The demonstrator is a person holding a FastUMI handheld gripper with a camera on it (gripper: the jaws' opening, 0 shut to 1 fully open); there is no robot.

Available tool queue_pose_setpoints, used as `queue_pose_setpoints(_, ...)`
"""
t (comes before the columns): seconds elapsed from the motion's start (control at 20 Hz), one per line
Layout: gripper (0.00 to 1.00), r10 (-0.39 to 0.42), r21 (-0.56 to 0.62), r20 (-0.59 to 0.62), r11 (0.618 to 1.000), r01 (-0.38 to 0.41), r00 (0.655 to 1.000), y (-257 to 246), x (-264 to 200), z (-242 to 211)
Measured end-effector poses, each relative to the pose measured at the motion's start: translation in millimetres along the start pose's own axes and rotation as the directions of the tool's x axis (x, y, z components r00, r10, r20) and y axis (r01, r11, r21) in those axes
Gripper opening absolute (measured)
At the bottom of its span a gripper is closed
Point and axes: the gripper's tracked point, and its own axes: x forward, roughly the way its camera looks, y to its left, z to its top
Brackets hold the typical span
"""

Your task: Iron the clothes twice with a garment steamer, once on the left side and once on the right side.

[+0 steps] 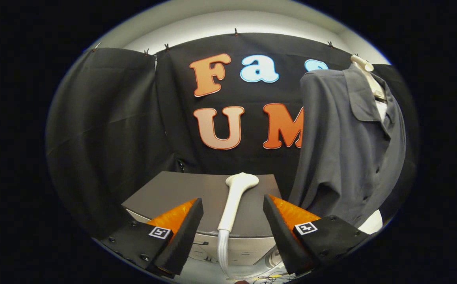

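lying between the spread, empty fingers [233, 209], a white steamer head [236, 197] near the grey shirt [346, 150].

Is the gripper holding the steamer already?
No, the gripper is open, and the white steamer lies on the grey box between its fingers, untouched.

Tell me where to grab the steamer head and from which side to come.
Grip the steamer head on its slim white handle, below the wider nozzle end. It lies flat on the grey box, in line with the open gripper, so probably come straight down from above, one finger on each side.
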Motion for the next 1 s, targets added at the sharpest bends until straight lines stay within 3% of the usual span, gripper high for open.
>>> queue_pose_setpoints(0.5, 0.99, -0.011, 0.042, -0.193, 0.999, 0.019, 0.981, 15, 105, -39)
queue_pose_setpoints(0.8, 0.99, -0.058, 0.042, -0.286, 0.996, 0.073, 0.956, -1, 155, -56)
queue_pose_setpoints(1.0, 0.90, -0.105, 0.013, -0.340, 0.993, 0.116, 0.934, -12, 179, -72)
